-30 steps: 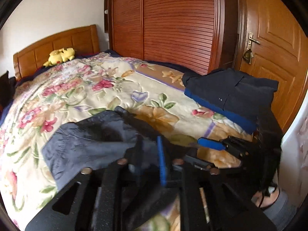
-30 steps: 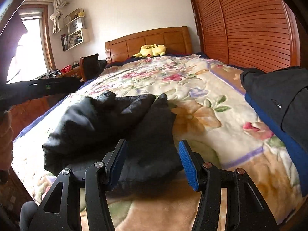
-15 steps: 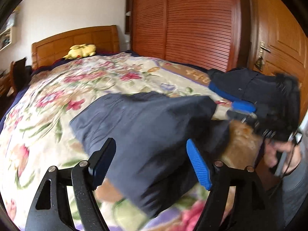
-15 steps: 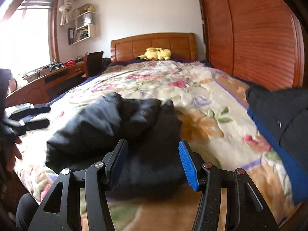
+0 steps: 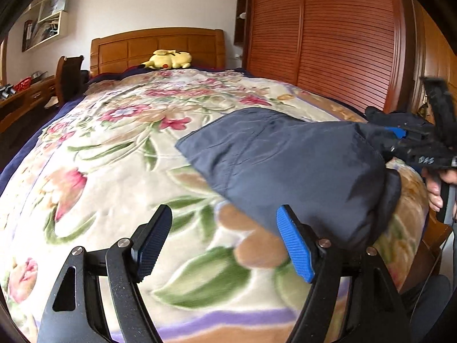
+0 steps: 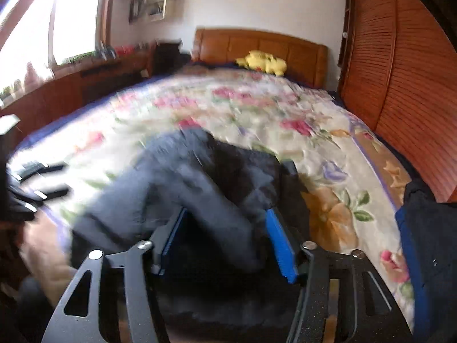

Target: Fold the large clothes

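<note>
Bed cover: floral blanket [image 5: 120, 148] is spread across the bed.
Head edge: yellow plush toy [image 5: 168, 58] is laid by the wooden headboard [image 5: 154, 45].

A: How is the left gripper [image 5: 224, 241] set?

B: Its jaws stand wide apart with nothing between the blue pads [image 5: 295, 247]. It points forward and low, and in the right wrist view it shows only as a dark blur at the far left edge.

A: And the right gripper [image 6: 225, 243]?

B: Its jaws are apart too, with the pads facing each other across a clear gap. Seen from the left wrist view, the right gripper [image 5: 414, 145] sits off at the right edge, level and pointing left. The person's right hand [image 5: 440, 188] grips its handle from below, fingers curled round it.
</note>
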A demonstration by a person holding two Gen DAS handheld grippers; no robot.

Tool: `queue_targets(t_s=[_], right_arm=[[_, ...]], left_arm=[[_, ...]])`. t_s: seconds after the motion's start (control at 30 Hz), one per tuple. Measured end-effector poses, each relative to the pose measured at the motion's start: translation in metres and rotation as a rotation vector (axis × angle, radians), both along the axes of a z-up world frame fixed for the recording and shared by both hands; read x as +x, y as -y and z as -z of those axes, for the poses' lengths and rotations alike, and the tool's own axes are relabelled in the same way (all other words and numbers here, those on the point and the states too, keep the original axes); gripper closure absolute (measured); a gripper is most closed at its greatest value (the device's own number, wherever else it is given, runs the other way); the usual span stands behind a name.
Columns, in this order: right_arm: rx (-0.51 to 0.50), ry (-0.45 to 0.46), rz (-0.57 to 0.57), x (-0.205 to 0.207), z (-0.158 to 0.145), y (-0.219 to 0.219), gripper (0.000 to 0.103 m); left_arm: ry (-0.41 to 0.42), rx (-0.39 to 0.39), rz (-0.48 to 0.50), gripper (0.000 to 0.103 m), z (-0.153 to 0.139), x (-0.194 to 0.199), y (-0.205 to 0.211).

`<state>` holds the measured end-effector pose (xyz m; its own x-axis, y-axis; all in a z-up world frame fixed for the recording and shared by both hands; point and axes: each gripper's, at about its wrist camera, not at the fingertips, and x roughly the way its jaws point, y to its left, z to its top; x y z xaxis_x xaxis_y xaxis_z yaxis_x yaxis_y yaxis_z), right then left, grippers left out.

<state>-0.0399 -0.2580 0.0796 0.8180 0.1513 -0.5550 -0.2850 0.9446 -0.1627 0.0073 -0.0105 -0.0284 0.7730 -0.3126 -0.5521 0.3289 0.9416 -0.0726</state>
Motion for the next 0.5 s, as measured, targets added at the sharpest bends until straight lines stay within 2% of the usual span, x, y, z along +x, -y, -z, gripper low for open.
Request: queue_targets(t_s=[0.1, 0.2, 0.27, 0.33, 0.4, 0.43, 0.5], right_arm=[[-0.010, -0.060, 0.006, 0.019, 0.013, -0.001, 0.033], [0.017, -0.034, -0.011, 0.019, 0.015, -0.002, 0.033], [0.043, -0.033, -0.044, 0.020, 0.014, -0.001, 0.043], [0.057, -0.055, -0.086, 0.021, 0.019, -0.004, 0.070], [0.035, -0.051, -0.110, 0.018, 0.019, -0.004, 0.086], [0.025, -0.031, -0.114, 0.013, 0.017, -0.005, 0.091], [0.027, 0.016, -0.114, 0.001, 0.009, -0.001, 0.096]], left_arm=[[-0.003, -0.001, -0.013, 0.026, 0.005, -0.002, -0.012], [-0.008, -0.007, -0.023, 0.026, 0.008, -0.003, -0.020], [-0.013, -0.007, -0.030, 0.026, 0.010, -0.002, -0.023], [-0.017, -0.011, -0.031, 0.026, 0.011, -0.001, -0.026], [-0.019, -0.012, -0.029, 0.026, 0.011, -0.002, -0.026], [-0.017, -0.010, -0.027, 0.026, 0.011, -0.002, -0.025], [-0.012, -0.007, -0.023, 0.026, 0.010, -0.003, -0.023]])
